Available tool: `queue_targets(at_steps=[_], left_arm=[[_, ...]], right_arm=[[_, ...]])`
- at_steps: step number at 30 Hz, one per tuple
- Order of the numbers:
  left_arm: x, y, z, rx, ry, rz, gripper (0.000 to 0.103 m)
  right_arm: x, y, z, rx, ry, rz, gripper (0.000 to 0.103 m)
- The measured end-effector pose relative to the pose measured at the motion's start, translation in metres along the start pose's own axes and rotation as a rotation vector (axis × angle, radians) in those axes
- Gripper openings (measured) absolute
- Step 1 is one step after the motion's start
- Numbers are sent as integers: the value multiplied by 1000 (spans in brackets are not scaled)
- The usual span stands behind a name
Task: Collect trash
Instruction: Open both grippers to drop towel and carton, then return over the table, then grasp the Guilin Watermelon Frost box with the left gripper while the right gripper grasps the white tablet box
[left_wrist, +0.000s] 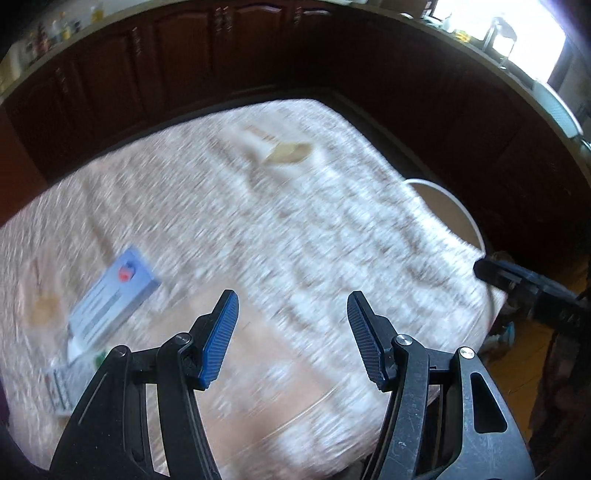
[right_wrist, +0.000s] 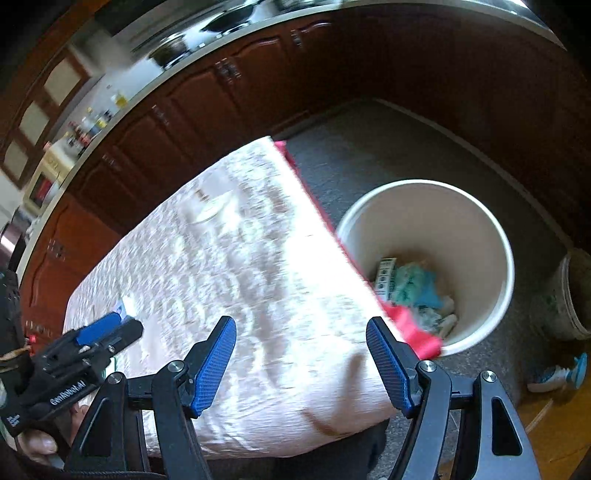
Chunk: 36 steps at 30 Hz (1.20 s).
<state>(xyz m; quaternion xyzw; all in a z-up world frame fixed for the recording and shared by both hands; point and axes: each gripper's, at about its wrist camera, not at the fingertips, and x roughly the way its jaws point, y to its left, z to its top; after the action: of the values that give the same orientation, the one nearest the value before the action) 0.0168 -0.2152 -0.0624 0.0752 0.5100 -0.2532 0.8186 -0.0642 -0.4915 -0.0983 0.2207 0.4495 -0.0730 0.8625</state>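
A: Two grippers, left (left_wrist: 291, 339) and right (right_wrist: 301, 365): your fingers stand wide, holding nothing.

B: Remaining trash?

A: Blue box (left_wrist: 112, 304), lower left on tabletop (left_wrist: 295, 221); bin (right_wrist: 480, 214) beside its edge, placed for easy drops.

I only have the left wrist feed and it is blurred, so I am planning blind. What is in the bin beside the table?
Observer: The white bin already holds trash: a small printed box and crumpled teal wrappers.
Operator: Is the right gripper carrying anything?
Observer: No, the right gripper is open and empty, above the table's near edge.
Operator: Anything else on the floor?
Observer: A second, dirtier bucket stands right of the bin.
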Motion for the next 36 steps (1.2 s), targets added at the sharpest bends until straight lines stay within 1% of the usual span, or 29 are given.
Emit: queue_targets(at_steps=[2, 5, 10, 15, 19, 23, 26, 28, 30, 33, 35, 36], left_arm=[[-1, 13, -10, -17, 16, 13, 60], [4, 35, -21, -50, 41, 53, 60], [13, 66, -34, -136, 86, 71, 60], [7, 92, -53, -158, 106, 117, 60], [-7, 131, -72, -218, 117, 153, 60], [-22, 177, -91, -297, 126, 203, 60], [-37, 212, -105, -375, 126, 217, 60], [-49, 230, -113, -415, 115, 221, 60], [-61, 246, -119, -454, 101, 217, 60], [-80, 267, -128, -518, 70, 180, 60], [-89, 276, -131, -545, 48, 173, 60], [-95, 281, -132, -561, 35, 164, 60]], right_arm=[[3, 11, -1, -22, 11, 10, 70], [10, 31, -3, -57, 26, 30, 70], [23, 66, -5, -125, 58, 62, 70], [37, 98, -10, -188, 102, 98, 70], [52, 122, -15, -233, 142, 129, 70], [81, 160, -22, -300, 214, 168, 70], [106, 190, -26, -337, 281, 218, 70], [124, 213, -29, -384, 324, 206, 61], [141, 233, -28, -435, 341, 181, 60], [167, 258, -23, -489, 359, 112, 58], [184, 278, -10, -519, 328, 57, 58], [189, 286, -3, -520, 307, 50, 58]])
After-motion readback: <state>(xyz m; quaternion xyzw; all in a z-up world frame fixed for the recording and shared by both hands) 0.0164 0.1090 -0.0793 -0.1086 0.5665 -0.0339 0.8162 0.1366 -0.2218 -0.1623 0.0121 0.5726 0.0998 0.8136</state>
